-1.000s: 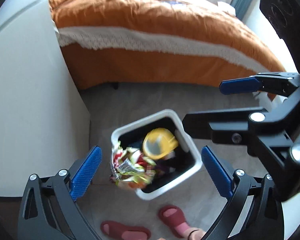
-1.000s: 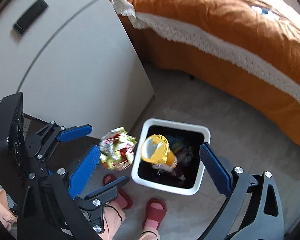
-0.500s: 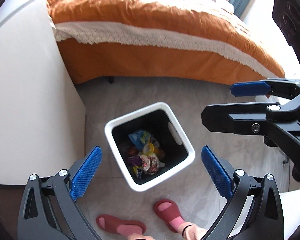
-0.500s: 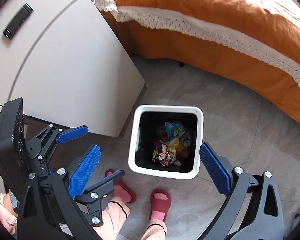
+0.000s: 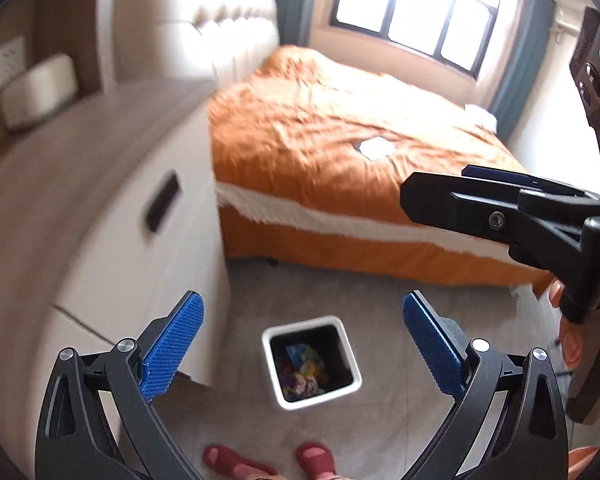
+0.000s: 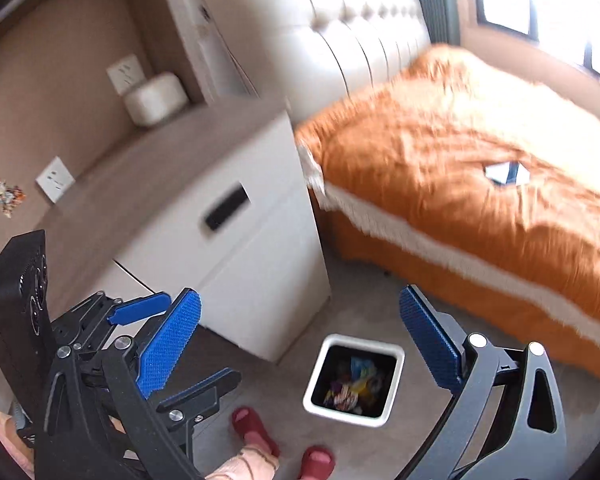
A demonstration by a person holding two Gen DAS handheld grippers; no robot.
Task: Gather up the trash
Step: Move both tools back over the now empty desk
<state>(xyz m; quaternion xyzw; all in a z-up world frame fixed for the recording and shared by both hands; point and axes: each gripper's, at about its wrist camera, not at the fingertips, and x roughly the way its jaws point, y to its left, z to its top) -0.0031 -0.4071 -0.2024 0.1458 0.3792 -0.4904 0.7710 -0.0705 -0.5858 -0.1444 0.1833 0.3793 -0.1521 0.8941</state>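
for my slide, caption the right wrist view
Open right hand-held gripper above white bin of wrappers.

A white square trash bin (image 5: 311, 362) with a black inside stands upright on the grey floor (image 5: 380, 308), just beside the white cabinet (image 6: 260, 264). Crumpled colourful wrappers (image 6: 354, 386) lie at its bottom.

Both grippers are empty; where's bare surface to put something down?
The nightstand top is bare between the white box and its front edge. The floor between bed and bin is bare. The bin holds wrappers.
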